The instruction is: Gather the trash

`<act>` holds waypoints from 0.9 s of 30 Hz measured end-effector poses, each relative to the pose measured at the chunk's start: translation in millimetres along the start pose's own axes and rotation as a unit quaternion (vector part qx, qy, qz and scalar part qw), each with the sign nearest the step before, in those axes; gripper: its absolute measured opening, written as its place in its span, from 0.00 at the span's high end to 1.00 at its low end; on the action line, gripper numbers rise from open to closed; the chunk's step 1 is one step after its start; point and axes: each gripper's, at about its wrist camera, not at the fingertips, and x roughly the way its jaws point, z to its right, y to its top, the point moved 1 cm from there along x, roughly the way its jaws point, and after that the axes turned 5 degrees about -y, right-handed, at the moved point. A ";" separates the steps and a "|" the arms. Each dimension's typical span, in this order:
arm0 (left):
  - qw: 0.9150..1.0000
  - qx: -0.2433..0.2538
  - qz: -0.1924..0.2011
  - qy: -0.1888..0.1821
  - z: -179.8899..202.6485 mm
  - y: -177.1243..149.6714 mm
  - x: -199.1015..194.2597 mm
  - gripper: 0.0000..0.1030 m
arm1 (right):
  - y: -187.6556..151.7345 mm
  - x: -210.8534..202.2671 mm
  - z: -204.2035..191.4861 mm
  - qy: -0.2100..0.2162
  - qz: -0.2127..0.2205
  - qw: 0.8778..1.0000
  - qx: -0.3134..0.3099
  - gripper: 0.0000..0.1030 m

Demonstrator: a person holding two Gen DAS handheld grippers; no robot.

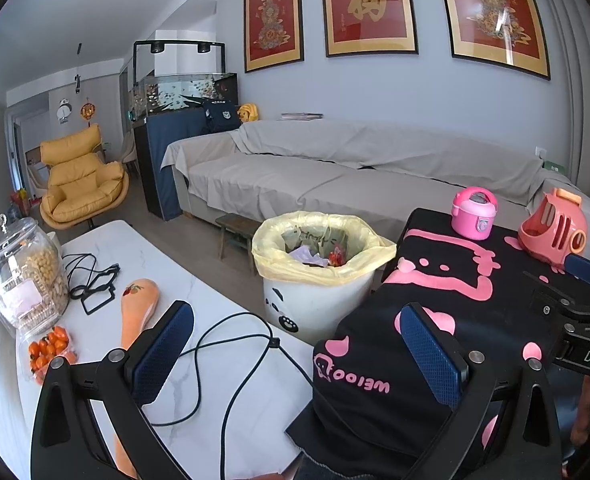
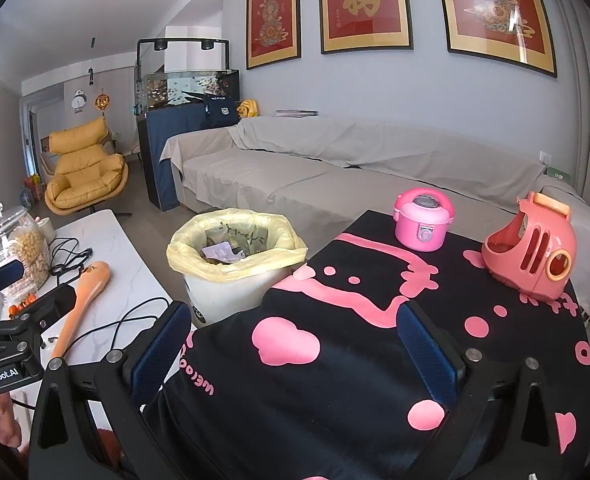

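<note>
A white trash bin (image 1: 315,300) with a yellow liner (image 1: 359,268) stands on the floor between the marble table and the black-and-pink covered surface; it also shows in the right wrist view (image 2: 223,300). Paper and wrapper trash (image 1: 319,250) lies inside it. My left gripper (image 1: 295,356) is open and empty, held above the table edge and the cloth. My right gripper (image 2: 295,354) is open and empty, held over the black cloth (image 2: 335,360). Each gripper shows at the edge of the other's view.
The marble table (image 1: 175,264) holds a glass jar of nuts (image 1: 27,276), a tray of small orange fruit (image 1: 49,350), an orange plush spoon (image 1: 139,308) and black cables (image 1: 231,360). A pink toy cooker (image 2: 423,220) and a coral toy (image 2: 531,256) stand on the cloth. A grey sofa (image 1: 335,176) is behind.
</note>
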 end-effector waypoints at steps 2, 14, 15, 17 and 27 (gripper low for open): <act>1.000 0.000 0.000 0.000 0.3 0.0 -0.4 0.01 | -0.4 0.2 0.6 0.001 -0.001 1.000 0.001 0.01; 1.000 -0.001 -0.001 -0.001 1.1 -1.2 0.1 0.01 | 0.0 0.5 1.2 0.002 0.000 1.000 0.000 0.01; 1.000 -0.001 -0.001 -0.001 1.1 -1.2 0.0 0.01 | 0.0 0.6 1.3 0.002 0.000 1.000 0.000 0.01; 1.000 0.000 -0.001 -0.001 0.8 -0.9 0.1 0.01 | 0.0 0.6 1.1 0.002 0.000 1.000 -0.001 0.01; 1.000 -0.001 -0.001 -0.002 0.4 -0.3 0.0 0.01 | -0.2 0.7 1.1 0.002 0.000 1.000 -0.001 0.01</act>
